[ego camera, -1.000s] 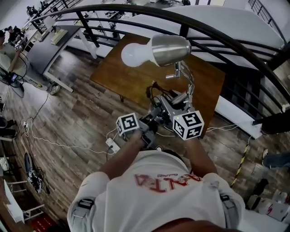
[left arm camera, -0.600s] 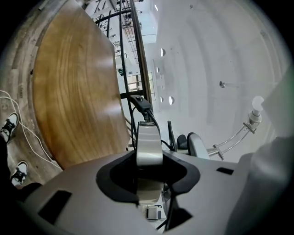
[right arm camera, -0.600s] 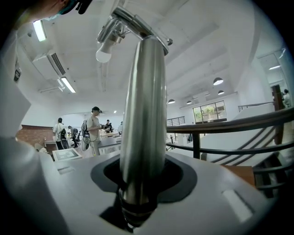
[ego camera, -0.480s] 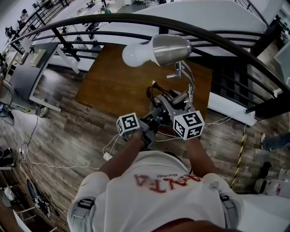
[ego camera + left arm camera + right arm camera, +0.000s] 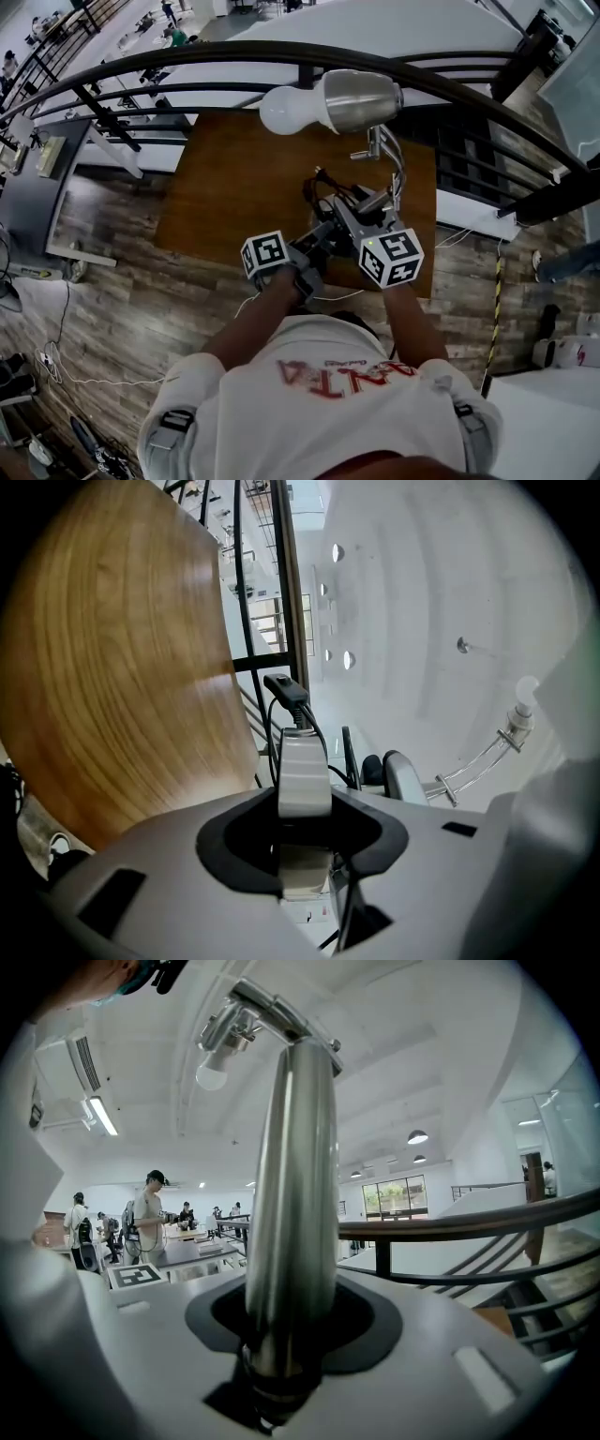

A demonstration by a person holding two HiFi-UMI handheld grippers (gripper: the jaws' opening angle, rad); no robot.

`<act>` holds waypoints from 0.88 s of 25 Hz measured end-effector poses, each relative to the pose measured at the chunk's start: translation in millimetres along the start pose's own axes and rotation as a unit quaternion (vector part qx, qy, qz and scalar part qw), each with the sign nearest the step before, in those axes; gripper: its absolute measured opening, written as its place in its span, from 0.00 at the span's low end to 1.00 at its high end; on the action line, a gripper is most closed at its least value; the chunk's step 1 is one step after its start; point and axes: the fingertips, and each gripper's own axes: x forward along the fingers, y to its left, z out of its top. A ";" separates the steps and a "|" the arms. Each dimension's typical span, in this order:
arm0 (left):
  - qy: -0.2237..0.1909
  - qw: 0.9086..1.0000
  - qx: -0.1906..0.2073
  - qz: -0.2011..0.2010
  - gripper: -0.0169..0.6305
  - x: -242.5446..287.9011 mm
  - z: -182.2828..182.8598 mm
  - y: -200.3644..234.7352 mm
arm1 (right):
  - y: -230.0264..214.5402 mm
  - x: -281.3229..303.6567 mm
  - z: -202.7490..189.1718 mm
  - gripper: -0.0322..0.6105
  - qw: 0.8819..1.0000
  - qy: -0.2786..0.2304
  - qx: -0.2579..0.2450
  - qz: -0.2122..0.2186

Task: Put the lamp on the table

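Note:
The lamp hangs in the air between both grippers, with its silver shade point(image 5: 361, 100) and white bulb point(image 5: 286, 108) out over the brown wooden table point(image 5: 234, 187). My right gripper point(image 5: 373, 202) is shut on the lamp's polished metal stem point(image 5: 291, 1194), which rises between the jaws to the joint under the bulb point(image 5: 213, 1074). My left gripper point(image 5: 323, 236) is shut on a flat grey piece point(image 5: 303, 775) at the lamp's lower end, with a black cable plug point(image 5: 286, 688) sticking out of it. The table top point(image 5: 112, 667) fills the left of the left gripper view.
A curved black railing point(image 5: 281, 52) runs just beyond the table, with a lower floor behind it. A grey desk point(image 5: 33, 187) stands at the left. White cables point(image 5: 66, 370) lie on the plank floor. Several people point(image 5: 150, 1213) stand in the distance.
Both grippers have swung together with the lamp, and the table now lies straight under and ahead of it instead of off to the left. Both grips look the same.

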 end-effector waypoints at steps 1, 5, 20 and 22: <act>0.004 1.000 0.000 0.000 0.25 -2.6 9.1 0.5 | 2.1 8.6 1.7 0.31 1.000 -0.001 0.002 -0.004; 0.011 1.000 0.004 0.000 0.25 -13.4 41.3 4.2 | 10.7 39.5 4.9 0.31 1.000 -0.003 0.009 -0.012; -0.017 1.000 -0.010 0.015 0.25 52.7 127.4 44.2 | -59.8 137.5 -8.9 0.31 1.000 0.022 0.017 0.015; -0.023 1.000 -0.012 0.015 0.25 68.3 141.0 51.7 | -74.9 152.5 -11.2 0.31 0.999 0.025 0.014 0.023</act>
